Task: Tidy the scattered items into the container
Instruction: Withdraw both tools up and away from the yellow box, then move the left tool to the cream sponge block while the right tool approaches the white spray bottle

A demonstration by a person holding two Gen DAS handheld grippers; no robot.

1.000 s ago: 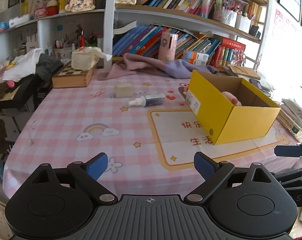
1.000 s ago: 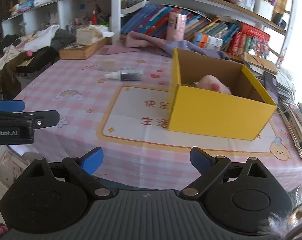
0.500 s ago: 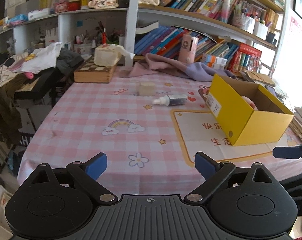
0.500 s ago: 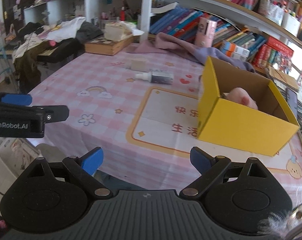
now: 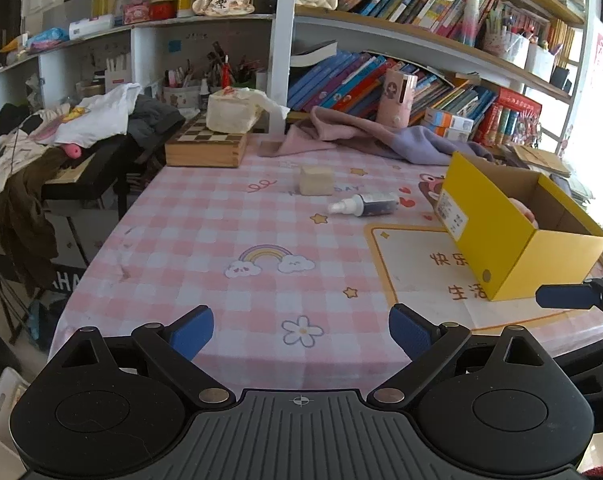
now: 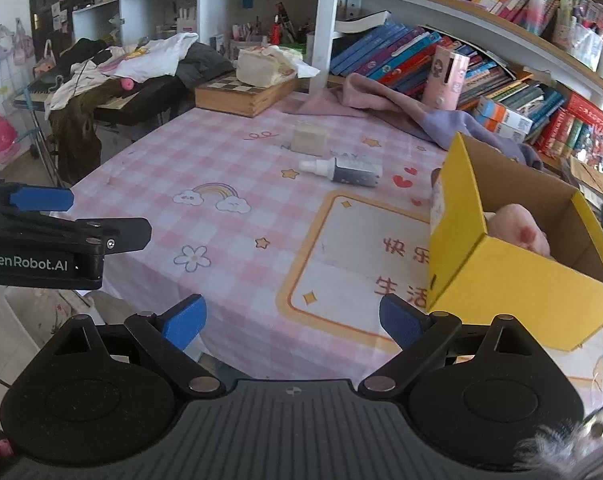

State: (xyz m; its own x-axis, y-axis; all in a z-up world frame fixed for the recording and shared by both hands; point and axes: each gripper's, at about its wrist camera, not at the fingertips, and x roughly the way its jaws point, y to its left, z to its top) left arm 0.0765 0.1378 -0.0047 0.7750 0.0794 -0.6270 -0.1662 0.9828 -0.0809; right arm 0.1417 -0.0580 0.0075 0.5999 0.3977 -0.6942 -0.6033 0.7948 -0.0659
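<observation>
A yellow cardboard box [image 5: 513,240] [image 6: 513,276] stands open on the right of the pink checked tablecloth, with a pink soft toy [image 6: 519,232] inside. A small spray bottle [image 5: 365,205] [image 6: 343,170] lies on its side mid-table. A beige cube [image 5: 316,180] [image 6: 309,138] sits just behind it. My left gripper [image 5: 300,332] is open and empty over the near table edge. My right gripper [image 6: 291,320] is open and empty, near the box's front left corner. Each gripper also shows at the edge of the other's view.
A wooden chessboard box [image 5: 207,146] with a tissue pack [image 5: 231,114] on top stands at the back left. A pink and purple cloth [image 5: 365,136] lies along the back. Bookshelves [image 5: 421,60] rise behind. A clothes-covered stand [image 5: 61,148] is left of the table.
Both grippers have drawn back from the table and swung left, so the box, bottle and cube look smaller and farther. Both stay open. No object has moved.
</observation>
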